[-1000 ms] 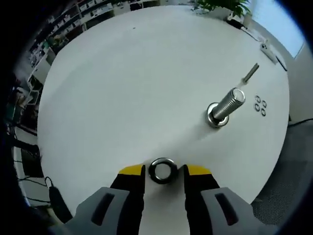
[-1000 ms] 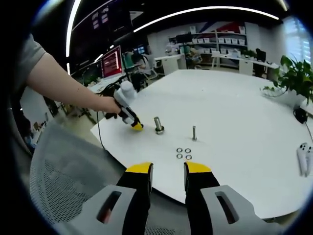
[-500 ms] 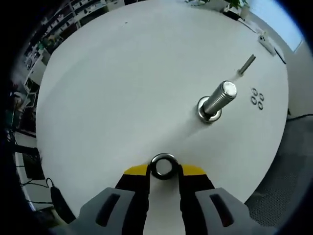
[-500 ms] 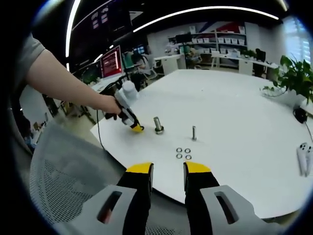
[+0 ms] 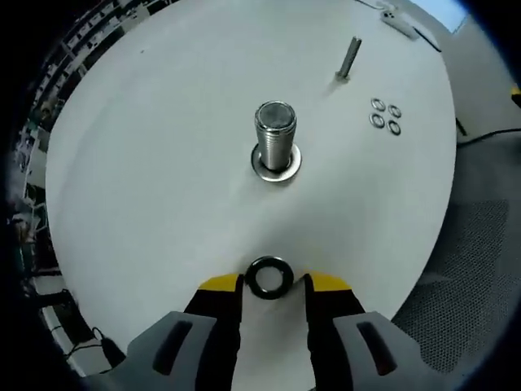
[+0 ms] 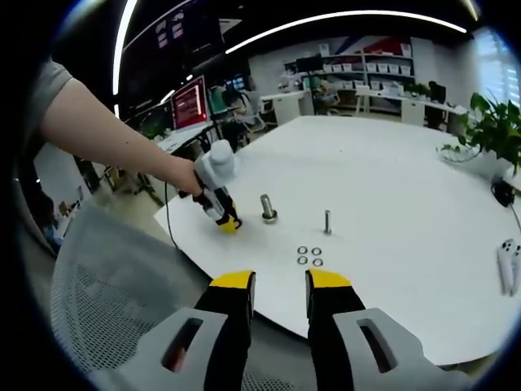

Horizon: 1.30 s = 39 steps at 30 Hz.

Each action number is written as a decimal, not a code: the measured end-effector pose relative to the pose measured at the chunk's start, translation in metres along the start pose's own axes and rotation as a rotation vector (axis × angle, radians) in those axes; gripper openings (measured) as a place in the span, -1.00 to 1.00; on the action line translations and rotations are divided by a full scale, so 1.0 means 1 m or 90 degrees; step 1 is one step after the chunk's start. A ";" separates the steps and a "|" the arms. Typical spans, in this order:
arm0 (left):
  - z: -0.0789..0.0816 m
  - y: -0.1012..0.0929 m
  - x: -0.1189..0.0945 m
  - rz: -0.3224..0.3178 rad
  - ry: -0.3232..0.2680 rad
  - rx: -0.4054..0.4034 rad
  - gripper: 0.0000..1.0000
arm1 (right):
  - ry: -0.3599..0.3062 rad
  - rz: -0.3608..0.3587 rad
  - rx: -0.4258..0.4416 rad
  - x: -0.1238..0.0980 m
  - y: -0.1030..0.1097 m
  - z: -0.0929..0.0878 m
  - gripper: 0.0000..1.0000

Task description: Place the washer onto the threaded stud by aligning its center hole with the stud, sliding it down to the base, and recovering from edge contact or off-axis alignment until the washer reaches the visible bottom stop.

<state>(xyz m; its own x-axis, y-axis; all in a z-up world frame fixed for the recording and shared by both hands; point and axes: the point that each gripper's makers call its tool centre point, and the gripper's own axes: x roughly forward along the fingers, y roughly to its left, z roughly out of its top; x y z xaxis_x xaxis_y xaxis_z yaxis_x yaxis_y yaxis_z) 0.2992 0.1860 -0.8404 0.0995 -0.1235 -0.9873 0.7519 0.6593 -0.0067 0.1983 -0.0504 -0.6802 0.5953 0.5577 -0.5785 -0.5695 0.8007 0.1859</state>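
Observation:
A dark metal washer [image 5: 269,278] sits between the yellow tips of my left gripper [image 5: 273,283], which is shut on it above the white table [image 5: 146,163]. Ahead of it stands the thick threaded stud [image 5: 275,134], seen almost from above, with a flat ring at its base. In the right gripper view the left gripper [image 6: 229,223], held by a person's hand, hovers just left of the stud [image 6: 267,208]. My right gripper [image 6: 279,281] stands open off the table's near edge with nothing between its jaws.
A thin bolt [image 5: 350,57] stands upright beyond the stud, with several small washers [image 5: 385,116] beside it. A mesh chair [image 6: 114,309] is below the table edge. A white controller [image 6: 509,265] and a plant [image 6: 488,130] are at the far right.
The left gripper closed on the washer, then rose and tilted, so the stud now appears centred ahead and seen from above. The right gripper has hardly moved.

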 end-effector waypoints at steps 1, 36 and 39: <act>0.000 -0.001 0.000 -0.001 0.000 -0.001 -0.42 | 0.000 0.000 -0.001 0.000 0.000 0.000 -0.46; 0.036 -0.006 -0.030 0.026 -0.064 -0.029 -0.63 | -0.016 -0.002 0.004 -0.001 -0.001 0.004 -0.46; 0.040 -0.003 -0.038 0.027 -0.077 -0.028 -0.63 | -0.016 -0.001 0.005 -0.001 -0.001 0.004 -0.46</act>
<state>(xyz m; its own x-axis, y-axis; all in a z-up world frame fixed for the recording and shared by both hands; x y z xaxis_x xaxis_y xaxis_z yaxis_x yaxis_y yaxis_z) 0.3198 0.1589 -0.7968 0.2108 -0.1813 -0.9606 0.7162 0.6975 0.0255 0.2007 -0.0513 -0.6764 0.6106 0.5612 -0.5588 -0.5638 0.8036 0.1909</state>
